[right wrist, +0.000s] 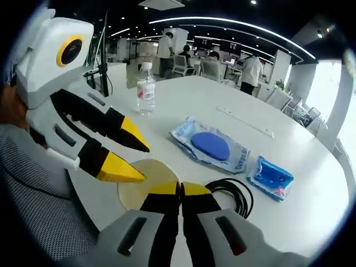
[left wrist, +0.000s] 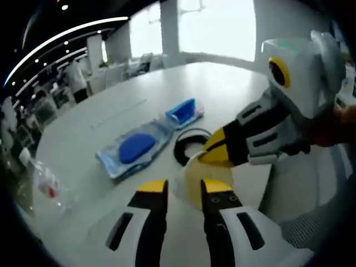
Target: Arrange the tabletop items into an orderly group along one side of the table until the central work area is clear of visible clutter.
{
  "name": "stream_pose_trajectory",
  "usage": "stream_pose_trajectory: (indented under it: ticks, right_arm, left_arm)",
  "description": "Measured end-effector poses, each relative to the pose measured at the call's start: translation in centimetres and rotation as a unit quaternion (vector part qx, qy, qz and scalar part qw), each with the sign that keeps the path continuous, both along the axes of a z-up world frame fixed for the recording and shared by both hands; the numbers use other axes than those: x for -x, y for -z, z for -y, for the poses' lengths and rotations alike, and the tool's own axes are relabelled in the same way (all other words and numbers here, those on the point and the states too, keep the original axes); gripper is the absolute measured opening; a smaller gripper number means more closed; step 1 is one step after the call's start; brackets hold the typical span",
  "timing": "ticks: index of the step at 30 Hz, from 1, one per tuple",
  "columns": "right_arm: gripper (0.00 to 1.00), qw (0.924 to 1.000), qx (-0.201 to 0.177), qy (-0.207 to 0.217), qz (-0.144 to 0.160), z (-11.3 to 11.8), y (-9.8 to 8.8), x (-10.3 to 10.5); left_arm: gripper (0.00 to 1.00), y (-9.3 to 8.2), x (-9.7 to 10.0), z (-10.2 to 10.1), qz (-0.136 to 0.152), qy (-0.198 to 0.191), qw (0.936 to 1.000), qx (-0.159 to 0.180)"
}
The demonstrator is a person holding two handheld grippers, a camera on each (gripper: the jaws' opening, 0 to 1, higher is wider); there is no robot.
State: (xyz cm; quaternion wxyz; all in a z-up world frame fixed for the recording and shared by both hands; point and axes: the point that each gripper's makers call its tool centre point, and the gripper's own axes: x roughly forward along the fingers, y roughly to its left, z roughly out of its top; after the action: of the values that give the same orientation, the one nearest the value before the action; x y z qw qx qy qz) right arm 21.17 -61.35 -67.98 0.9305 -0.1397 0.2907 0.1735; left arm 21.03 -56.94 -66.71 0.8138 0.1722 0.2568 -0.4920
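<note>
Gripping the near edge of the pale yellow disc (right wrist: 146, 177), the right gripper (right wrist: 180, 190) has its jaws pressed together on it. The left gripper (left wrist: 184, 189) stands parted around the disc's rim, gripping nothing. Beyond the disc lie a black cable coil (right wrist: 232, 196), a blue pouch (right wrist: 210, 147) and a small blue packet (right wrist: 271, 178). Farther off, the right gripper view shows an upright water bottle (right wrist: 146, 89).
</note>
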Motion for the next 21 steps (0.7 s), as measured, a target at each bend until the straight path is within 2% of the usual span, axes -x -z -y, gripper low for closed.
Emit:
stream_pose_trajectory:
  ticks: [6,14,21]
  right_arm:
    - [0.00,1.0000,-0.003,0.001,-0.003,-0.1,0.1,0.0]
    - [0.00,0.9999,-0.008,0.008,-0.004,0.3,0.0,-0.1]
    - [0.00,0.9999,-0.004,0.010,-0.001,0.5,-0.1,-0.2]
  left_arm:
    - [0.36,-0.2,0.0,-0.2,0.015,0.010,0.9998,0.006]
    - [0.48,-0.5,0.1,-0.5,0.001,0.009,0.9996,0.026]
    - [0.59,-1.0,-0.3,-2.0,-0.017,-0.015,0.9987,0.046]
